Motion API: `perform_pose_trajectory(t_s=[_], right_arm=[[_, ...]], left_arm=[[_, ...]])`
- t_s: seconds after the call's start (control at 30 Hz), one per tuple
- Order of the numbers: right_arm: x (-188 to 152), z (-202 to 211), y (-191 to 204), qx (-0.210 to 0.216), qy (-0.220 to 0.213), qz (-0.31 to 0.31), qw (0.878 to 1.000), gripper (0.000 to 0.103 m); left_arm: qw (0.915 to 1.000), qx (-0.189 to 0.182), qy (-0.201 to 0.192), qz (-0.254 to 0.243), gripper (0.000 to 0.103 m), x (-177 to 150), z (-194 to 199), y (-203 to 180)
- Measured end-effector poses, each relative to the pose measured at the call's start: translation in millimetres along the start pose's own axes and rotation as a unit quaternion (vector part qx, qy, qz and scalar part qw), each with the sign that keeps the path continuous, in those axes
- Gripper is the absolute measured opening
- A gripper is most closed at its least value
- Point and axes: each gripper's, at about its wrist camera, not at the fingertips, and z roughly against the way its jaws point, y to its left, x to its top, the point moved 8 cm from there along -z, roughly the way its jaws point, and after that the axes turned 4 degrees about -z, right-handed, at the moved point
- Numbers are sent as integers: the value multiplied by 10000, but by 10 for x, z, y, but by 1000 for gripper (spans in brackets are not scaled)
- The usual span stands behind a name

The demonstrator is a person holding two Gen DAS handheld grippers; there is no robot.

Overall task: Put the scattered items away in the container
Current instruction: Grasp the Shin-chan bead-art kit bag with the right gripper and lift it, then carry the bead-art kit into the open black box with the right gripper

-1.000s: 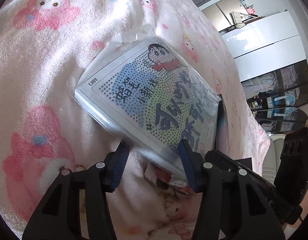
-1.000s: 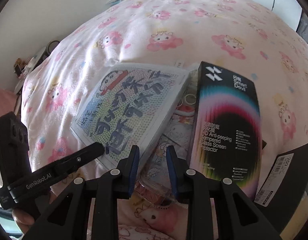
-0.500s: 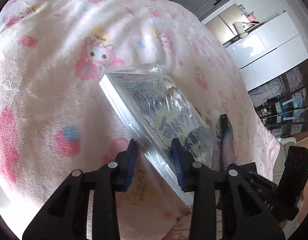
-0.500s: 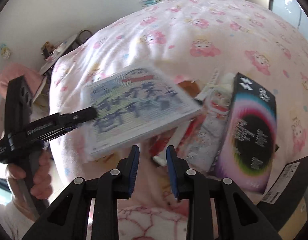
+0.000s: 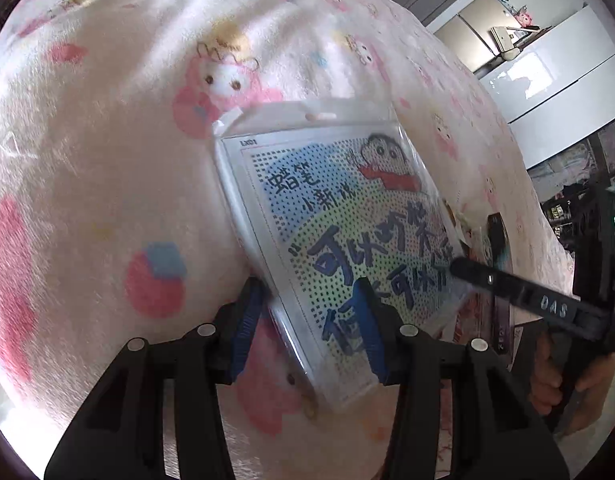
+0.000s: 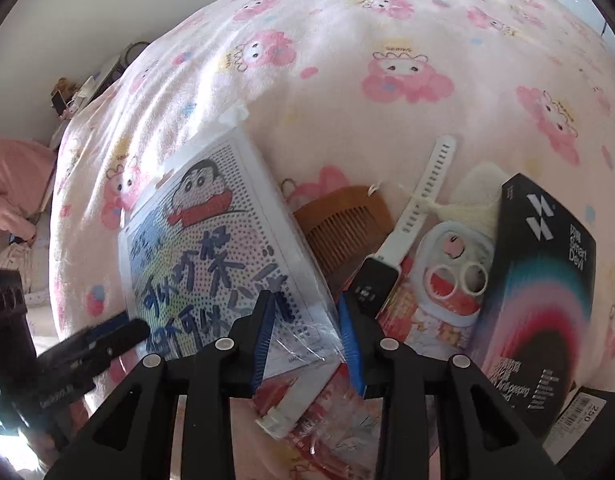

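A flat cartoon bead-art pack (image 5: 339, 240) in a clear plastic sleeve is tilted up off the pink blanket. My left gripper (image 5: 309, 328) is shut on its near edge. In the right wrist view the pack (image 6: 211, 264) stands at the left, and my right gripper (image 6: 307, 344) is closed on its lower right corner. Beside it lie a wooden comb (image 6: 343, 224), a white smartwatch (image 6: 407, 224), a phone case (image 6: 455, 280) and a black screen-protector box (image 6: 535, 288). No container is in view.
The pink cartoon-print blanket (image 5: 107, 160) covers the whole bed. A red-patterned packet (image 6: 339, 428) lies under my right gripper. White cabinets (image 5: 547, 80) stand beyond the bed's far side. A bedside clutter corner (image 6: 79, 92) is at the left.
The pack has been lifted and turned face-up toward the left camera. My right gripper has moved in and closed on its corner; the comb and watch beneath are uncovered.
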Motion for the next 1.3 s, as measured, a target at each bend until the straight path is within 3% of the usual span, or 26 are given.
perform_pose_trajectory(t_s=[0.07, 0.13, 0.2, 0.33, 0.4, 0.5, 0.57, 0.77, 0.9, 1.0, 1.1, 1.23, 1.3], right_arm=[[-191, -17, 136, 299, 292, 222, 9989, 30], [-367, -38, 298, 510, 531, 649, 9952, 32], [-453, -34, 364, 266, 534, 946, 9937, 32], [-278, -124, 295, 212, 437, 560, 9972, 33], [-173, -223, 276, 377, 468, 364, 9975, 37], [-90, -356, 318, 636, 655, 323, 9953, 49], [-72, -376, 323, 559, 714, 249, 9956, 49], [-126, 285, 294, 849, -35, -95, 9963, 47], [-288, 859, 234, 803, -636, -211, 9945, 47], [-566, 1234, 107, 685, -999, -429, 9917, 47], [-823, 1605, -77, 605, -1424, -755, 9851, 47], [-1333, 2177, -542, 307, -1967, -1307, 9712, 47], [-1575, 2398, -803, -21, -2156, -1593, 9634, 47]], left_arm=[[9998, 153, -139, 5, 47, 93, 64, 90], [9999, -15, -69, 93, 47, 87, 75, 172], [10000, -56, 49, 65, 47, 8, 41, 225], [10000, 10, 0, -69, 49, -5, 17, 248], [9997, -180, 8, -139, 60, 37, -62, 214], [9997, 7, 170, -173, 61, 15, -208, 218], [9994, 114, 160, -287, 61, 3, -96, 158], [9970, -589, 37, -493, 57, 27, 392, -123], [9921, -778, -84, -976, 57, 21, 702, -534], [9852, -991, -92, -1396, 55, -50, 896, -919], [9731, -1395, 9, -1833, 55, -201, 990, -1390], [9535, -1921, 330, -2297, 55, -461, 907, -2082], [9378, -2309, 662, -2507, 55, -619, 845, -2532]])
